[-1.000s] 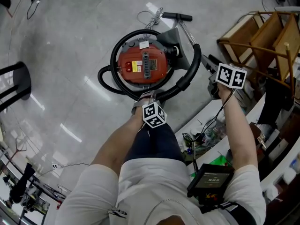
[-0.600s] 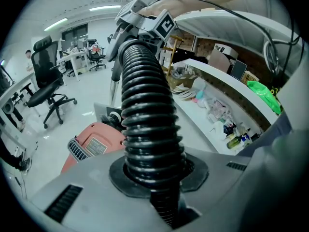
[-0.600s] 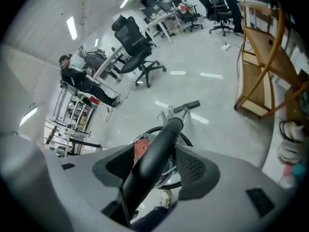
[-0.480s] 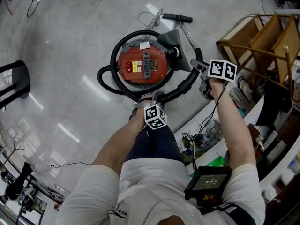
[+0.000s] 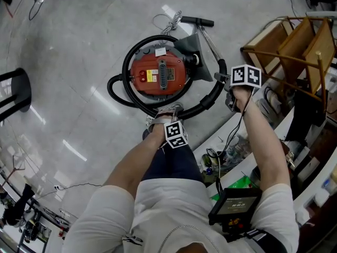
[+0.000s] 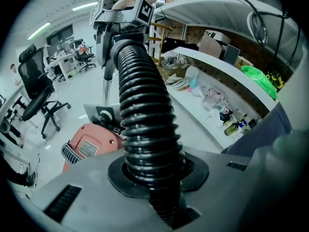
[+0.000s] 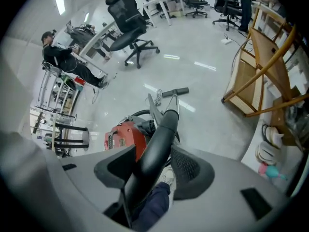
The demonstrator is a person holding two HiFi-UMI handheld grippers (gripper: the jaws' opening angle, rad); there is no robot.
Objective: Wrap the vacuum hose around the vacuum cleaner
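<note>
one vacuum cleaner (image 5: 159, 75) on glossy grey floor (image 5: 79, 46), office chair (image 7: 130, 25) beyond

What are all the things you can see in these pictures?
vacuum cleaner: one, red, on the floor in the middle
vacuum hose: one, black and ribbed, looped round the vacuum cleaner
smooth tube: one, black, at the vacuum hose's end
wand: one, silver with a black grip, on the floor beyond the vacuum cleaner
cord: one bundle, pale, beside the wand
wooden frame: one, brown, at the right
counter: one, white, cluttered, at the right
office chairs: several, black, far off by desks
left gripper: one, grey, shut on the vacuum hose
right gripper: one, grey, jaws have just been opening; smooth tube between them, not gripped
</note>
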